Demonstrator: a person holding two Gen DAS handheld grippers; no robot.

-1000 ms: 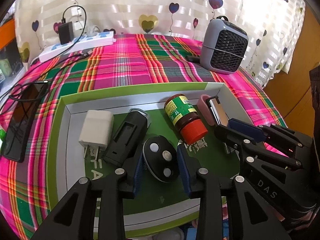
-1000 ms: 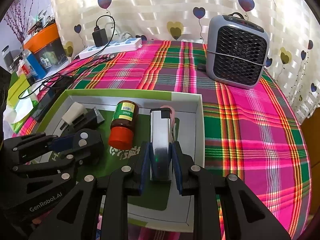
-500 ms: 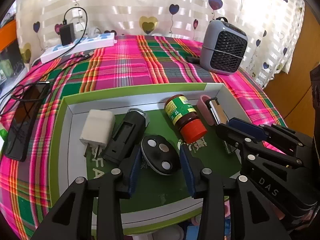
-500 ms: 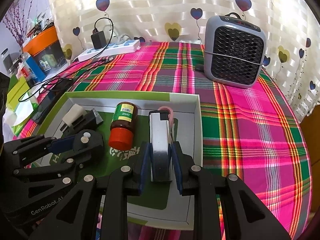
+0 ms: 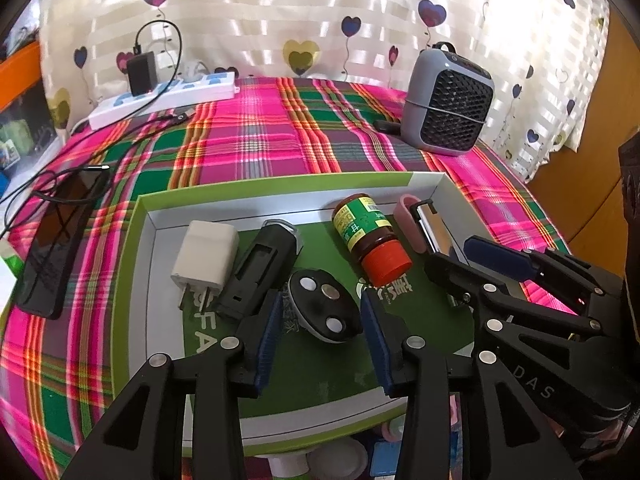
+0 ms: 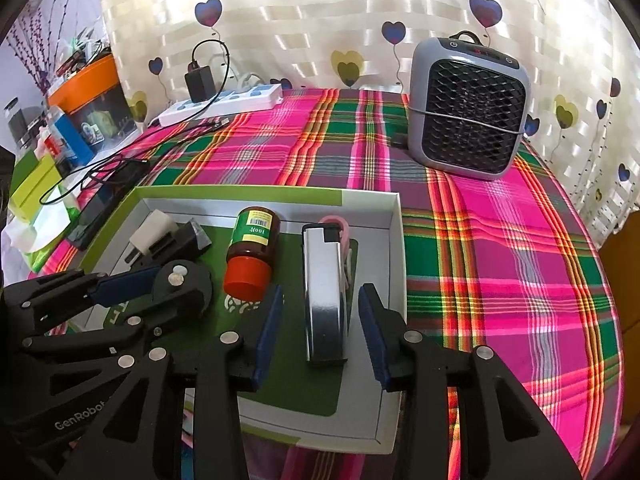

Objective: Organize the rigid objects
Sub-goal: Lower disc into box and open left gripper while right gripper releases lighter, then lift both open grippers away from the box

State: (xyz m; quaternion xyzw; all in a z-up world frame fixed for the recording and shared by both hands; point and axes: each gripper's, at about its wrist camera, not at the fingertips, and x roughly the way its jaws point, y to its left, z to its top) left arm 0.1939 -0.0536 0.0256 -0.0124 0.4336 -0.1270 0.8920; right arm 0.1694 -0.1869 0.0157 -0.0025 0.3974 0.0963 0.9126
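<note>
**Q:** What surrounds the work area, and what obstructs it?

**A:** I see one plaid tablecloth (image 6: pixel 500 240), then one green-rimmed box (image 5: pixel 132 264) lying on it. At 1 o'clock from the box stands one grey heater (image 6: pixel 468 108); at 11 o'clock, one white power strip (image 5: pixel 160 100) with one black adapter (image 5: pixel 141 73) plugged in. One dark phone (image 5: pixel 52 248) lies at 9 o'clock, outside the box. My right gripper (image 6: pixel 318 320) crowds the box's 3 o'clock side; my left gripper (image 5: pixel 318 320) covers the 6 o'clock edge.

**Q:** Count the box contents.

**A:** Six items, one of each: silver case (image 6: pixel 324 292), black holder (image 5: pixel 260 272), jar (image 5: pixel 370 236) with red cap, lying flat, white charger (image 5: pixel 206 256), black disc (image 5: pixel 322 306), pink piece (image 5: pixel 408 220) beside the case.

**Q:** Claw states?

**A:** Both claws are spread wide and grip nothing. Left fingers flank the disc without contact; right fingers flank the case, clear on both sides.
</note>
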